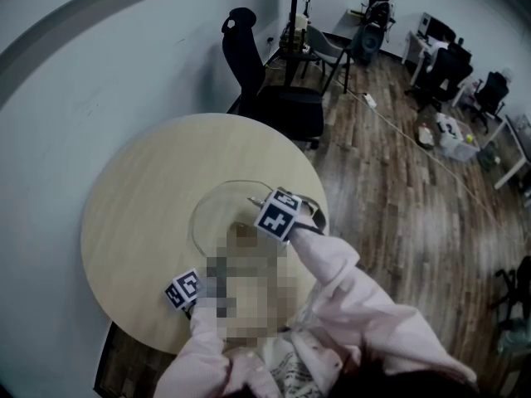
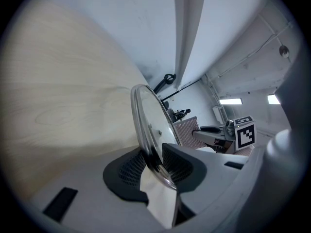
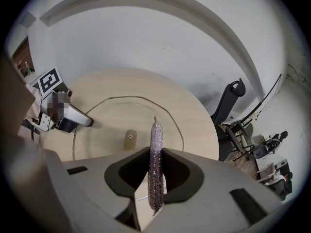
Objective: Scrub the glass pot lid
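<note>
Both are gripping: left gripper (image 2: 155, 161) is clamping the lid (image 2: 148, 125) by its rim, toward 3 o'clock on the table (image 1: 141, 222), and right gripper (image 3: 155, 171) is pinching a scrubber (image 3: 156, 144) above it, so scrubbing is probably proceeding, not finished.

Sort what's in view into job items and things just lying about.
Job: glass pot lid, gripped at its rim by the left gripper; scrub pad in the right gripper.
Lying about: black office chair, grey chair, white boxes on the floor.

Clear glass lid (image 3: 109, 123), glittery purple scrubber (image 3: 155, 147), pale wood table (image 1: 141, 214)
</note>
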Demonstrator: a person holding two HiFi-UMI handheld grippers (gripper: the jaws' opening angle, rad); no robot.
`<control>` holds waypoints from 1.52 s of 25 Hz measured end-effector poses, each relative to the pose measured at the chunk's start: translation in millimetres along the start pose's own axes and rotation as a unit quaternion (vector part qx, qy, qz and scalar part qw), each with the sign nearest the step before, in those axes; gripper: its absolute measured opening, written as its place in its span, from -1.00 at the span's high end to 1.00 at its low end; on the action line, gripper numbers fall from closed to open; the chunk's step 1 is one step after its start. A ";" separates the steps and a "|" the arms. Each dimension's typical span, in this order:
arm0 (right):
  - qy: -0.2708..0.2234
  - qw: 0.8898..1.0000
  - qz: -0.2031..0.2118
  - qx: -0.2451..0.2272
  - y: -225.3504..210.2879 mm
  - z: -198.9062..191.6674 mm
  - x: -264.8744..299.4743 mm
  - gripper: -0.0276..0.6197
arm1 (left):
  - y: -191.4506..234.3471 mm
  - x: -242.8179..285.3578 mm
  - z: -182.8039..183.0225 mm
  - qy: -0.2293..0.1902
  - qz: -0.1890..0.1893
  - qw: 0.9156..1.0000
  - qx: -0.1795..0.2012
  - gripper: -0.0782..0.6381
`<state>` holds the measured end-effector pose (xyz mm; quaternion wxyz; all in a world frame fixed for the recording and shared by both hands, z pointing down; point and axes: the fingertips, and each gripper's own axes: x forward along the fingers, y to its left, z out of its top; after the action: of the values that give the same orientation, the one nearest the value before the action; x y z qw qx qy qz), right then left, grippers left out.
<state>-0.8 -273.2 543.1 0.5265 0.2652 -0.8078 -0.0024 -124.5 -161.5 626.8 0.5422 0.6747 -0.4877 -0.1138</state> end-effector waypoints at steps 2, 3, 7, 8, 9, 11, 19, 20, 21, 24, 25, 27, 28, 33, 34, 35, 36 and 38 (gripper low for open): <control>0.001 1.000 0.003 -0.002 3.6 1.7 0.4 0.69 | -0.3 -0.2 -0.2 0.000 0.000 1.000 0.000 0.45; 0.002 1.000 0.003 -0.001 4.7 1.8 0.8 0.69 | -0.5 0.0 -0.4 0.001 0.000 1.000 -0.001 0.45; 0.007 1.000 0.007 -0.002 9.5 2.8 2.1 0.69 | -1.6 0.0 -1.2 0.003 -0.001 1.000 -0.003 0.45; 0.005 1.000 0.009 -0.002 11.1 4.2 1.9 0.69 | -1.8 -0.5 -1.2 0.003 -0.001 1.000 -0.003 0.45; 0.004 1.000 0.010 -0.003 12.4 5.5 1.9 0.69 | -1.9 -0.9 -1.0 0.003 -0.002 1.000 -0.003 0.45; 0.005 1.000 0.012 -0.003 14.5 7.3 2.9 0.69 | -1.9 -0.9 -0.9 0.003 -0.002 1.000 -0.004 0.45; 0.016 0.999 0.027 -0.005 28.7 5.0 5.7 0.69 | -3.4 -0.7 -2.9 0.003 -0.003 1.000 -0.003 0.45; 0.016 0.999 0.029 -0.005 30.5 6.1 6.1 0.69 | -3.4 -0.9 -3.0 0.003 -0.003 1.000 -0.003 0.45; 0.013 0.999 0.032 -0.005 32.8 8.2 6.7 0.69 | -3.2 -0.9 -3.2 0.003 -0.003 1.000 -0.004 0.45; 0.008 0.999 0.040 -0.007 39.4 12.0 10.0 0.69 | -2.9 0.7 -4.2 0.004 -0.004 1.000 -0.004 0.45; 0.009 0.999 0.042 -0.006 41.3 11.8 11.4 0.69 | -3.1 1.3 -4.4 0.004 -0.004 1.000 -0.004 0.45; 0.011 0.999 0.047 -0.002 45.8 11.1 14.0 0.69 | -2.9 1.6 -4.6 0.005 -0.005 1.000 -0.004 0.45; 0.011 0.999 0.049 -0.001 48.3 11.6 14.8 0.69 | -2.8 1.4 -4.5 0.005 -0.005 1.000 -0.004 0.45; 0.002 0.998 0.065 0.016 59.5 17.7 15.5 0.69 | -3.6 0.0 -4.4 0.005 -0.006 1.000 -0.004 0.45; 0.001 0.997 0.068 0.021 61.5 18.2 15.9 0.69 | -3.7 0.2 -4.6 0.005 -0.006 1.000 -0.004 0.45; 0.002 0.997 0.071 0.023 63.5 18.4 16.4 0.69 | -3.6 0.3 -4.7 0.005 -0.006 1.000 -0.004 0.45; 0.004 0.997 0.073 0.023 65.3 18.8 17.0 0.69 | -3.4 0.4 -4.6 0.006 -0.006 1.000 -0.005 0.45; 0.005 0.997 0.077 0.021 68.9 20.8 17.7 0.69 | -3.1 0.8 -4.3 0.007 -0.007 1.000 -0.005 0.45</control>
<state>-53.4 -227.3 568.4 0.5236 0.2132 -0.8229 0.0568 -119.6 -159.7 626.2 0.5481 0.6760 -0.4789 -0.1150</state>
